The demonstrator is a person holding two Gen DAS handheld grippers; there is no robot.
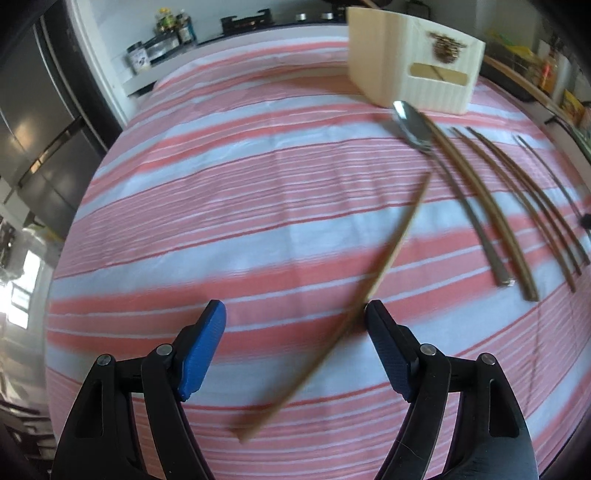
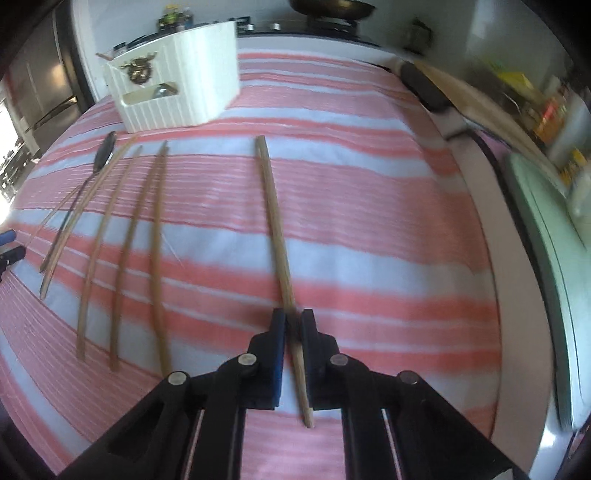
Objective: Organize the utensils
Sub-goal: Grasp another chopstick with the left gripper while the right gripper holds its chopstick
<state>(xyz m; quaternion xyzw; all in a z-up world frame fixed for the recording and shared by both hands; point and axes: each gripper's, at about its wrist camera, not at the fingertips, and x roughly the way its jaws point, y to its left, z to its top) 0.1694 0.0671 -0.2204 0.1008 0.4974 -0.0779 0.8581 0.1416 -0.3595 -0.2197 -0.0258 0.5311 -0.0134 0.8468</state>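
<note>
My right gripper (image 2: 293, 315) is shut on a wooden chopstick (image 2: 275, 221) near its near end; the stick points away over the striped cloth. My left gripper (image 1: 295, 310) stands open above the cloth, and a blurred chopstick (image 1: 388, 258) runs slantwise between its fingers, close against the right fingertip (image 1: 375, 310). Several more chopsticks (image 1: 498, 221) and a metal spoon (image 1: 413, 125) lie side by side in front of a cream utensil holder (image 1: 417, 74). The right wrist view shows the same chopsticks (image 2: 129, 240), spoon (image 2: 103, 151) and holder (image 2: 177, 85) at the left.
A red and white striped cloth (image 1: 221, 184) covers the table. A steel fridge (image 1: 40, 129) stands to the left, with jars (image 1: 173, 26) on a counter behind. A black object (image 2: 424, 88) lies at the table's far right edge, beside a cluttered shelf (image 2: 554, 110).
</note>
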